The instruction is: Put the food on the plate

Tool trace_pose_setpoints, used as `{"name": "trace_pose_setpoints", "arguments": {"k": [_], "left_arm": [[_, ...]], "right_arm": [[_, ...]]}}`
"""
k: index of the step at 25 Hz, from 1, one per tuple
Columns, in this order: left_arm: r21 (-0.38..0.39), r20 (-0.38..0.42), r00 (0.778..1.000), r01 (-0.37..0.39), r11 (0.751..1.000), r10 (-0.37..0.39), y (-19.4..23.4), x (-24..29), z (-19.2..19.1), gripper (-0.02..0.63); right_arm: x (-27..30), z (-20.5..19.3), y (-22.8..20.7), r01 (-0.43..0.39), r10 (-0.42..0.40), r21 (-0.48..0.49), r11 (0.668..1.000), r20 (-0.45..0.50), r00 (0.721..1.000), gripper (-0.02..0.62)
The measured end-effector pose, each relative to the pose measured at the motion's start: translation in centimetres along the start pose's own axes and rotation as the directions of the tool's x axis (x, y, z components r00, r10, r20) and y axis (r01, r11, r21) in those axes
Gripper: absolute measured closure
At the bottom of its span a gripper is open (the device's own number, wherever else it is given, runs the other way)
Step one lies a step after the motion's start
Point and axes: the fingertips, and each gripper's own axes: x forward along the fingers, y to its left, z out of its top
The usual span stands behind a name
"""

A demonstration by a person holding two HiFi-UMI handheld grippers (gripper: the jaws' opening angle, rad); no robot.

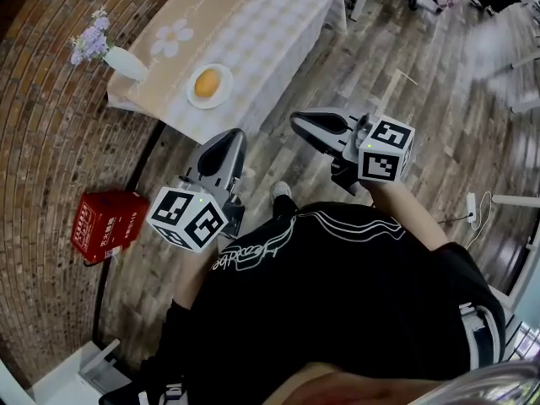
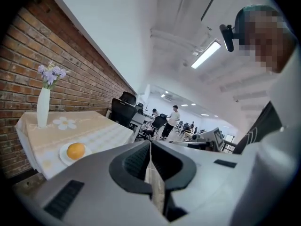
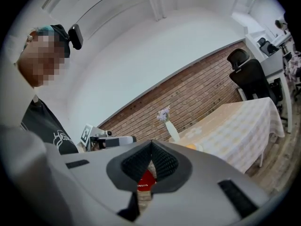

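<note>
One orange (image 1: 207, 83) sits on the single white plate (image 1: 193, 99), near the edge of the cloth-covered counter (image 1: 253, 24). One vase (image 1: 126, 63) of purple flowers stands at the corner. Two grippers hang well clear of it: the left gripper (image 1: 229, 137) and the right gripper (image 1: 297, 121), each with its jaws pressed together and empty. One red box (image 1: 108, 224) is on the floor.
</note>
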Motion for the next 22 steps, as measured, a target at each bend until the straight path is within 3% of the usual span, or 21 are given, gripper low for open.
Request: {"name": "trace_pose_setpoints", "arguments": {"k": [4,22], "left_arm": [[0.038,0.000,1.000,-0.013,0.999,0.013,-1.1,-0.5,0.0,0.594],[0.020,0.035,0.998,-0.043,0.999,0.043,-4.1,-3.3,-0.9,0.594]], "right_arm": [[-0.7,-0.4,1.0,-0.001,0.001,-0.013,1.000,-0.001,1.000,0.598],[-3.0,-0.8,4.5,-0.016,0.017,-0.044,0.999,0.024,1.000,0.598]]}}
